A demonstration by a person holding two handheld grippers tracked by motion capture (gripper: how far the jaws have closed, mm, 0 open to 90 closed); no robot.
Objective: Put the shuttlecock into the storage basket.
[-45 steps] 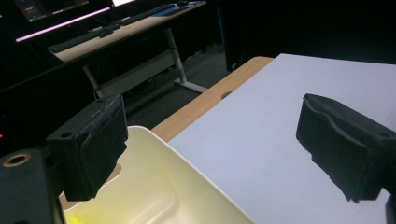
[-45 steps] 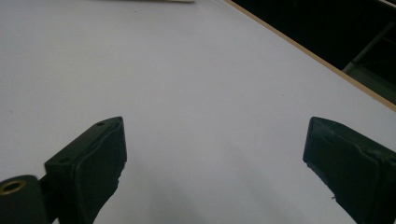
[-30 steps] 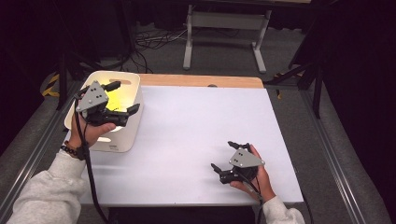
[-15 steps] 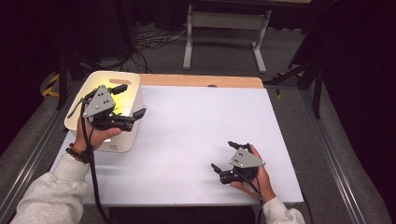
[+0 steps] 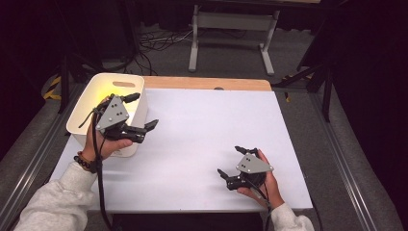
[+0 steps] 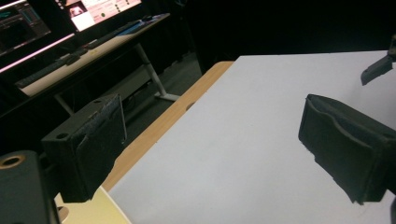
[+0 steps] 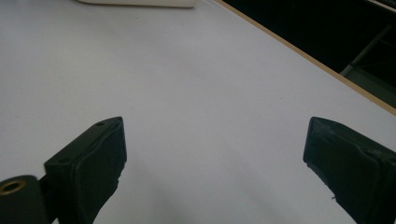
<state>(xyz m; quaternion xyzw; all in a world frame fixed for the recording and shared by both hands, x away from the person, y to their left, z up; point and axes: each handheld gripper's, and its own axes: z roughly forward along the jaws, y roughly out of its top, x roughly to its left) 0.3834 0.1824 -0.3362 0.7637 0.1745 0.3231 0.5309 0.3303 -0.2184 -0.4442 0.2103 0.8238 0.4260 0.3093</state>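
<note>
My left gripper (image 5: pixel 141 111) hangs open above the right wall of a white bin (image 5: pixel 103 82) at the table's left, and it points right across the white table top (image 5: pixel 207 125). In the left gripper view its jaws stand wide apart (image 6: pixel 210 149) with nothing between them, and the bin's corner (image 6: pixel 93 212) shows below. My right gripper (image 5: pixel 234 162) rests low near the front right of the table, open and empty. Its jaws are spread over bare white surface in the right gripper view (image 7: pixel 215 172).
A wooden strip (image 5: pixel 207 83) runs along the table's far edge. Beyond it stand a metal stand (image 5: pixel 231 29) and cables on the floor. A desk with monitors (image 6: pixel 84 28) lies farther back. The bin's base (image 7: pixel 140 2) shows at the top of the right gripper view.
My left gripper has moved right and toward the person, from over the bin's inside to its right wall. The right gripper has stayed put.
</note>
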